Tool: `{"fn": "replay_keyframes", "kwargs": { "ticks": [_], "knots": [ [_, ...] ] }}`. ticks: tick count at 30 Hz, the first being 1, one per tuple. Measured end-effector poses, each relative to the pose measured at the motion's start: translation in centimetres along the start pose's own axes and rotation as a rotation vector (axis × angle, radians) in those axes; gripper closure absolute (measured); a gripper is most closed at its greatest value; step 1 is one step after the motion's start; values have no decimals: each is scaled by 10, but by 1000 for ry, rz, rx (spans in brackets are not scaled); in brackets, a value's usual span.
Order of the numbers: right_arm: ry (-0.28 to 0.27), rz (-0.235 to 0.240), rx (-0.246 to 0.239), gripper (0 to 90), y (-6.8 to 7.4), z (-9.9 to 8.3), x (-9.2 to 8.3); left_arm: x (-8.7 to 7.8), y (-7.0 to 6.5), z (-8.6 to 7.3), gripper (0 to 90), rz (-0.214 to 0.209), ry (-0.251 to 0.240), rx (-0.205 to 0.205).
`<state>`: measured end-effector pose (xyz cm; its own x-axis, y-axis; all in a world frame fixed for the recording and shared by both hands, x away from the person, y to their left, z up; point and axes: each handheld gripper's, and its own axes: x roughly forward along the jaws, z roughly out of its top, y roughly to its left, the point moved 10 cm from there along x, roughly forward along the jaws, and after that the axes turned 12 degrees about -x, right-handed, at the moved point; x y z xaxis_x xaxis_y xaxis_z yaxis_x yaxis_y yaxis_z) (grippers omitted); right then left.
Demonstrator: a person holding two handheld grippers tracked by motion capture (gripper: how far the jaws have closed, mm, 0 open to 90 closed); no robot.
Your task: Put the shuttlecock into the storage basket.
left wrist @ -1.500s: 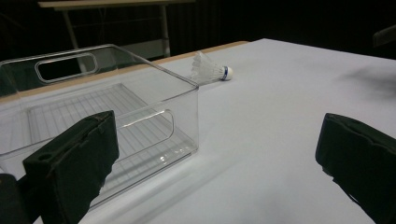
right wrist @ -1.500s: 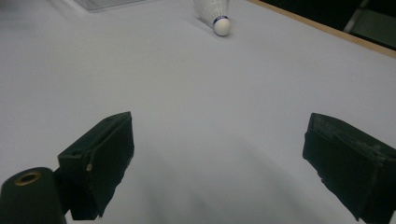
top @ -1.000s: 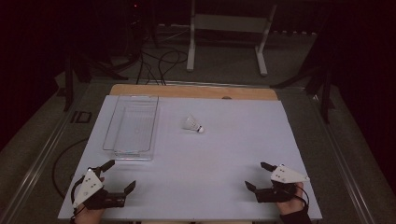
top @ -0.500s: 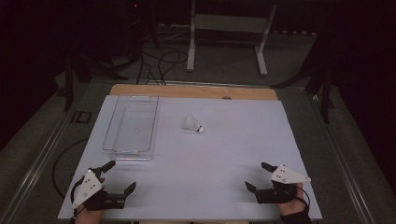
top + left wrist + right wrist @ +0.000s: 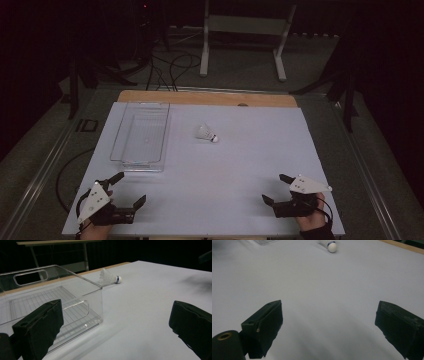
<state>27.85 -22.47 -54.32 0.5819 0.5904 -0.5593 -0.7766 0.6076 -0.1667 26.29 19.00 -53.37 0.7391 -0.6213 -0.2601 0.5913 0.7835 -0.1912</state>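
A dark room. A white table (image 5: 210,170) with a wooden edge (image 5: 200,98) at 12 o'clock; beyond it, grey floor (image 5: 240,65), cables (image 5: 170,62) and a metal stand (image 5: 245,30).

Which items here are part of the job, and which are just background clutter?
In play:
shuttlecock, lying on its side
clear bin, empty
left gripper, open
right gripper, open

Lying about:
white stand behind the table
cables on the floor
table itself, just the work surface
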Motion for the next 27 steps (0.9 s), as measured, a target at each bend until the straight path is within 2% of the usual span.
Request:
{"fn": "replay_keyframes", "kwargs": {
  "ticks": [4, 14, 27],
  "knots": [
    [-9, -7, -14, 78, -1, 12, -4, 0, 0, 0, 2, -1, -1, -4],
    [-7, -21, -44, 79, -16, 38, -16, 0, -1, 1, 2, -2, -3, -2],
    [4, -11, -81, 79, -33, 70, -8, 0, -1, 1, 2, -6, -3, -7]
  ]
}}
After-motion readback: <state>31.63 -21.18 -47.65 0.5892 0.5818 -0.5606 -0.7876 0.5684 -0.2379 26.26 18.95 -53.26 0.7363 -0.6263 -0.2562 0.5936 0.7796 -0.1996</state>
